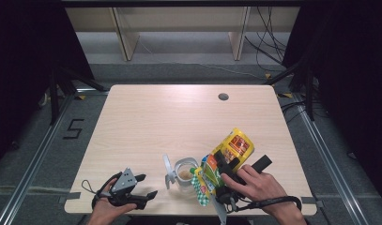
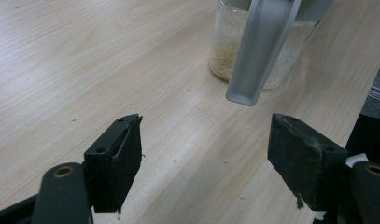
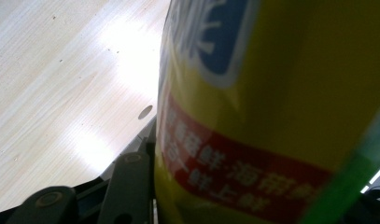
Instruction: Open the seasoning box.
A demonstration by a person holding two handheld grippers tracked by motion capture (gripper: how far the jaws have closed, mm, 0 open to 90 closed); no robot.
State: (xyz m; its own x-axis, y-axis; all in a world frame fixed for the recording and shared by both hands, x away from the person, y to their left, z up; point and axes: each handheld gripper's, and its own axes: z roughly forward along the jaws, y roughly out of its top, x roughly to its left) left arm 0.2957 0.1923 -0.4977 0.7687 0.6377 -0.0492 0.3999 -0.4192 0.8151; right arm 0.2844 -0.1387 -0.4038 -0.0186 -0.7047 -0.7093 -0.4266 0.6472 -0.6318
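Right tongs [image 1: 225, 165] clamp the yellow packet [image 1: 228, 152] just right of the glass jar [image 1: 185, 174]; left tongs [image 1: 142, 186], left of the jar, gape wide, empty

A lab: bare table [image 1: 146, 117], black curtains [image 1: 24, 37], loose floor cables [image 1: 268, 42].

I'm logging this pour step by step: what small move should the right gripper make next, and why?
Probably tip the yellow packet a little further over the jar. The right gripper clamps it, tilted beside the jar's mouth, and only a shallow layer of grains lies in the jar.
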